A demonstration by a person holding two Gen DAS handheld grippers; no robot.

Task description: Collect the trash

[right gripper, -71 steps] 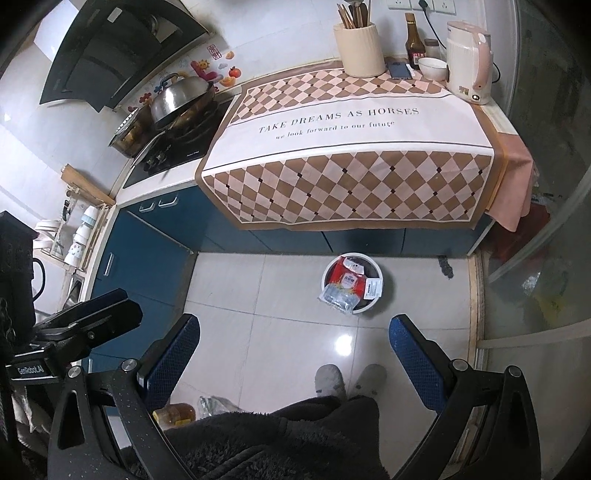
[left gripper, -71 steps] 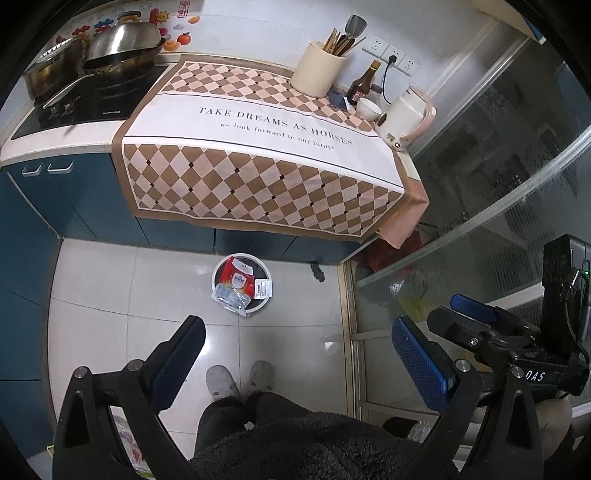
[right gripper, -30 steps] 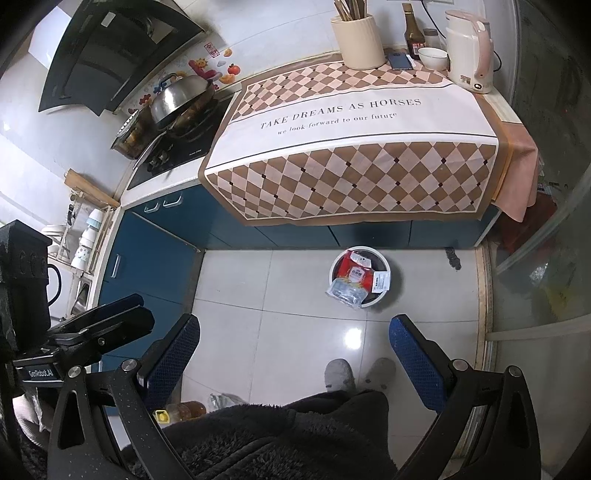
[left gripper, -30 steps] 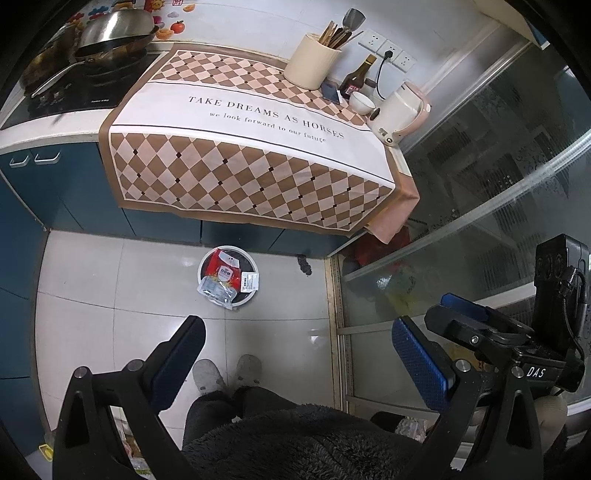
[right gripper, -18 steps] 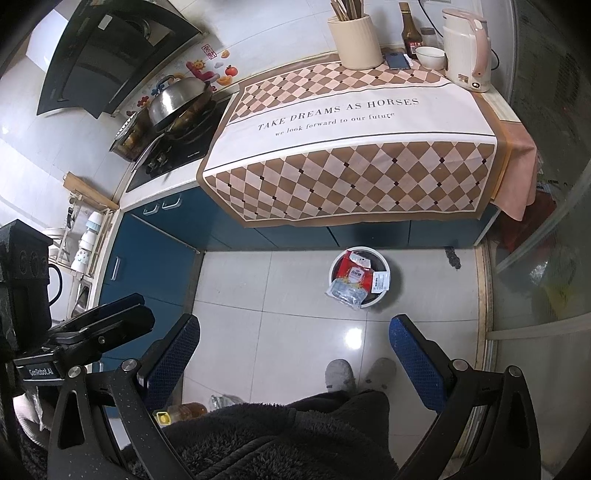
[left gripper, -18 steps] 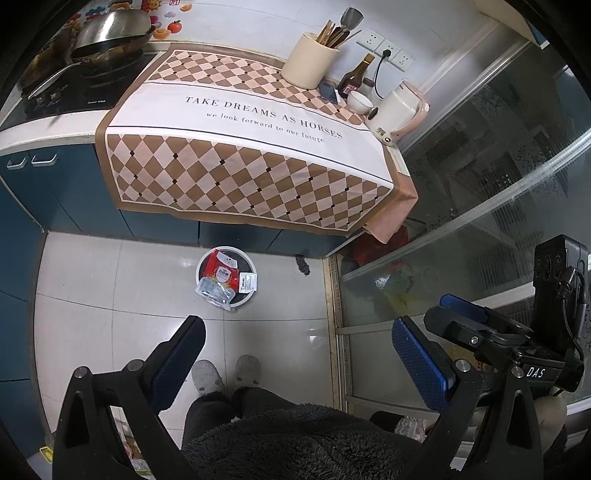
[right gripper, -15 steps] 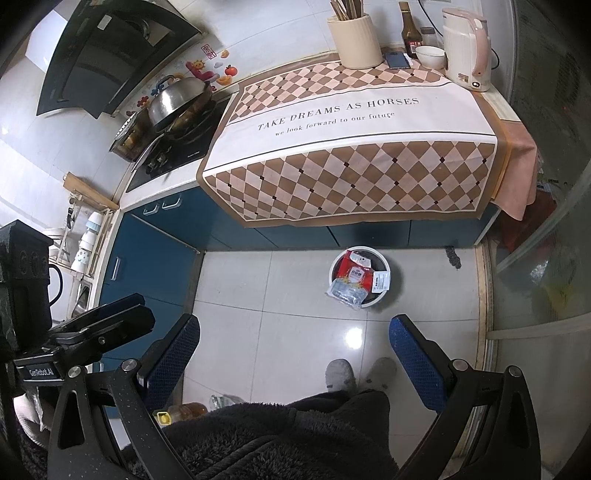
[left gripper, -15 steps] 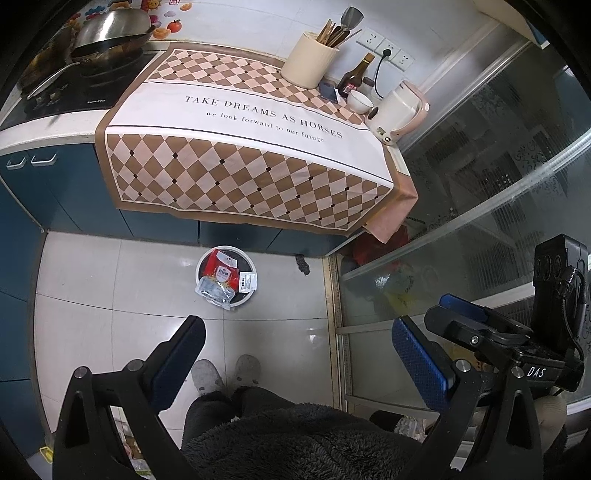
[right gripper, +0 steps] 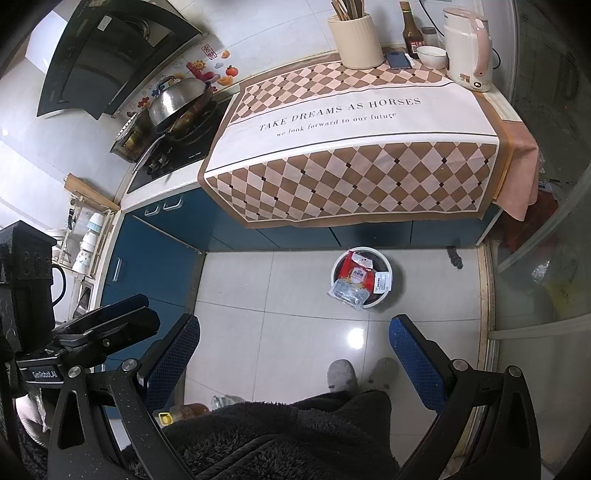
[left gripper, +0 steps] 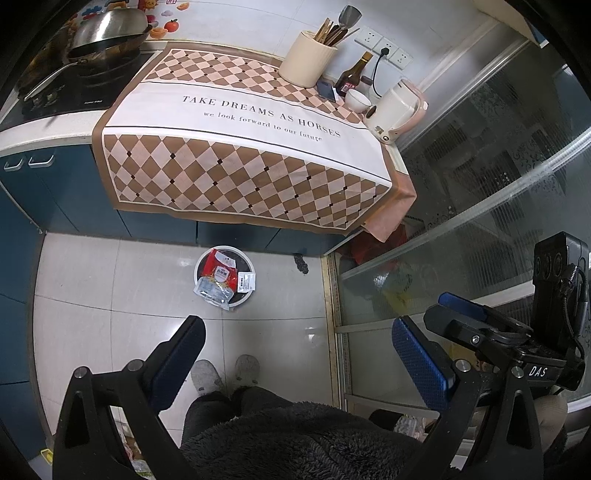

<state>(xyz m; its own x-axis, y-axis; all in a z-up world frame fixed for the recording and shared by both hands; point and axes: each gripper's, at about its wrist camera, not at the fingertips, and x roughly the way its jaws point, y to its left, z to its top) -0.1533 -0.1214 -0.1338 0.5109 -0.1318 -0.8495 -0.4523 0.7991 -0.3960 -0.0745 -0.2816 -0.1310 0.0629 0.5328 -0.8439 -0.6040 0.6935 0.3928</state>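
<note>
A round white trash bin (left gripper: 246,260) (right gripper: 385,262) stands on the tiled floor in front of the counter. In it lie a red packet (left gripper: 220,272) (right gripper: 355,272), a clear plastic wrapper (left gripper: 212,294) (right gripper: 347,293) that hangs over the rim, and a small white label (left gripper: 246,281) (right gripper: 383,282). My left gripper (left gripper: 297,345) is open and empty, held high above the floor. My right gripper (right gripper: 291,341) is open and empty too, at the same height. Each gripper shows in the other's view.
A checked cloth (left gripper: 236,147) (right gripper: 351,147) covers the counter, with a utensil pot (left gripper: 308,59), a bottle (left gripper: 351,74), a bowl and a kettle (left gripper: 395,110) at the back. A stove with a wok (left gripper: 107,29) is left. Glass doors (left gripper: 480,184) are right. A small dark object (left gripper: 301,263) lies on the floor.
Both grippers stay open and empty. The views shifted slightly over the last seconds; the bin and its contents have not moved.
</note>
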